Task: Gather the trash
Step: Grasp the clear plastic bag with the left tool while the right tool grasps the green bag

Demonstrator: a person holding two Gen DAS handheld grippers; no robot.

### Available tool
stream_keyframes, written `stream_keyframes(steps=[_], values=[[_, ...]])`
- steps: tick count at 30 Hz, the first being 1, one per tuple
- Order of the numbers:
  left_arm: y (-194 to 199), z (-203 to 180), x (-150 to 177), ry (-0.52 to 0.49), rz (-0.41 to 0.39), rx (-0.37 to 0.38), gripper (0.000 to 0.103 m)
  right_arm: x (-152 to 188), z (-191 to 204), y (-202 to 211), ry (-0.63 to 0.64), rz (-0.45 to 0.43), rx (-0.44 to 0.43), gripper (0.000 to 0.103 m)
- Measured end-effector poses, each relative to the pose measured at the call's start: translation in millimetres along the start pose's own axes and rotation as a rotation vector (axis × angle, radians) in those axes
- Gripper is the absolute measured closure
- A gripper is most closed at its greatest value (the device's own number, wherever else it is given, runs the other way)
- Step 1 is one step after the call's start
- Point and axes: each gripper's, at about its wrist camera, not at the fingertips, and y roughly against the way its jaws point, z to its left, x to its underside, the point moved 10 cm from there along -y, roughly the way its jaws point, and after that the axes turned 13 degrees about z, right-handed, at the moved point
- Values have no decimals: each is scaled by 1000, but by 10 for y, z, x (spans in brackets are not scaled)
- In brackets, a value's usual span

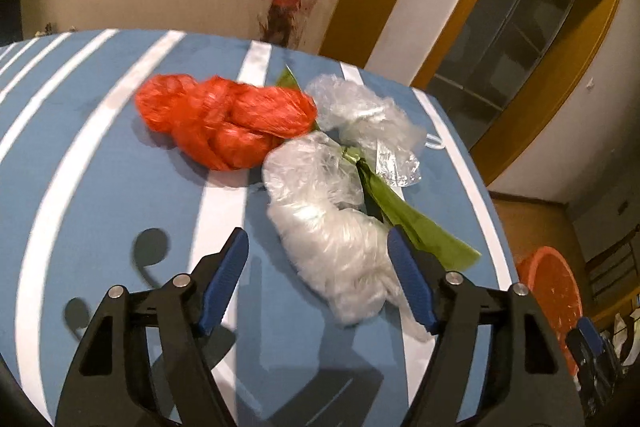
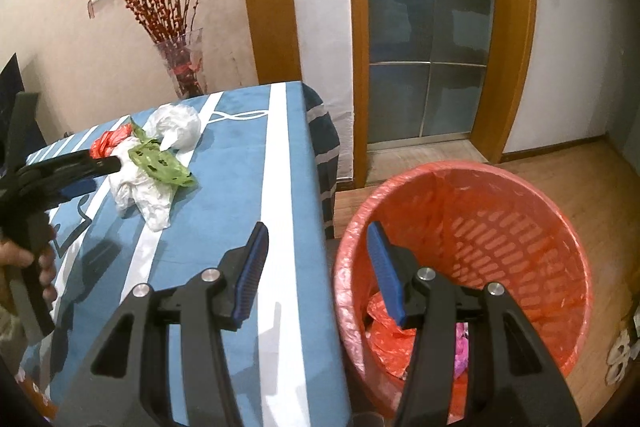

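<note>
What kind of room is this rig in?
Most likely a home dining or living room: a table with a blue striped cloth, a glass vase of red branches in the corner, a wood-framed glass door, and a lined orange wastebasket on the wooden floor.

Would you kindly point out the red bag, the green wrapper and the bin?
red bag (image 1: 224,121), left wrist view, its middle.
green wrapper (image 2: 162,163), right wrist view, its middle.
bin (image 2: 520,227), right wrist view, inner wall.

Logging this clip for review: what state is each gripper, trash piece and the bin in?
Left gripper: open, straddling the near bag, pads not pressing.
Right gripper: open, empty.
Crumpled clear plastic bag: on the striped table.
Red plastic bag: knotted, on the table.
Green wrapper: partly under bags.
Orange lined bin: trash inside.
</note>
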Motion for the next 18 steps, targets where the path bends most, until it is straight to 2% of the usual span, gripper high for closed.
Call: stream_keyframes(steps=[3, 6, 9, 18], values=[[-159, -39, 11, 2, 38, 5, 41, 9, 43, -35, 14, 5, 5, 52], [-183, -150, 44, -33, 35, 10, 56, 19, 77, -67, 22, 14, 8, 52], [-168, -209, 66, -66, 19, 1, 63, 22, 135, -73, 30, 16, 6, 52], [281, -57, 251, -184, -69, -91, 65, -75, 496, -25, 84, -3, -33, 52]])
